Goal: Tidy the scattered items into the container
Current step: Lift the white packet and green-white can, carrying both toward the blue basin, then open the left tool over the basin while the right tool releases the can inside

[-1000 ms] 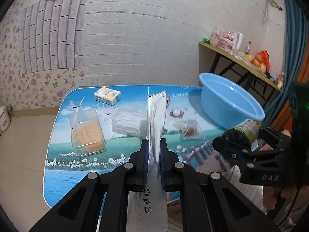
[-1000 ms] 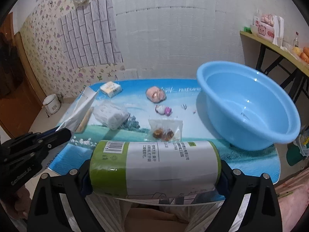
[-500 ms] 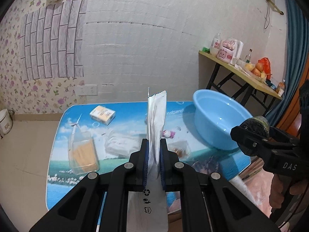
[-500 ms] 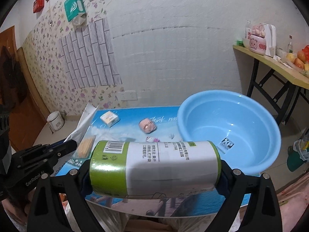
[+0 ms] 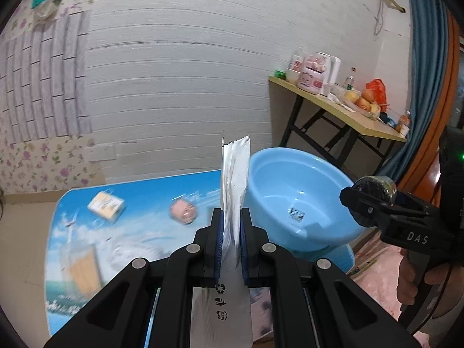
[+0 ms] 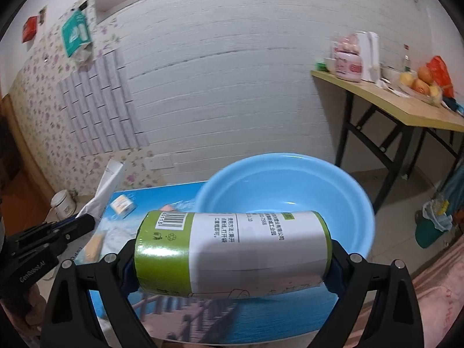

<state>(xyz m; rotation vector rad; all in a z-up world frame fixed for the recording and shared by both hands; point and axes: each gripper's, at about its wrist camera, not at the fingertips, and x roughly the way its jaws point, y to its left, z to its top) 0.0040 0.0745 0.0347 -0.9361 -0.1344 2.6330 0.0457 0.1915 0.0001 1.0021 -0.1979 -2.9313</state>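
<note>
1. The left gripper (image 5: 231, 232) is clamped on a flat white sachet (image 5: 234, 179), which stands upright between its blue pads and runs back under the claw toward the camera.
2. The right gripper (image 6: 232, 264) is clamped on a green-and-white can (image 6: 232, 249) held crosswise, one jaw on each end; a barcode shows on its green band.
3. In the left wrist view the right gripper (image 5: 374, 203) shows at 3 o'clock with the can's dark end (image 5: 377, 187) between its jaws, a hand (image 5: 411, 278) below it.
4. In the right wrist view the left gripper (image 6: 87, 221) sits at 9 o'clock, the sachet (image 6: 107, 188) sticking up out of it.
5. Both loads are off the blue picture-printed table (image 5: 139, 197).
6. The light blue basin (image 6: 284, 185) stands on the table's right end, just past the can at 12 o'clock from it; only a small sticker (image 5: 296, 214) shows inside.
7. Still on the table at 10 o'clock: a blurred packet of yellow sticks (image 5: 84, 269), a pink toy face (image 5: 185, 211) and, farthest, a small yellow box (image 5: 106, 204).
8. Behind, at 2 o'clock, a side table (image 6: 406, 107) holds fruit (image 6: 420, 82) and jars.
</note>
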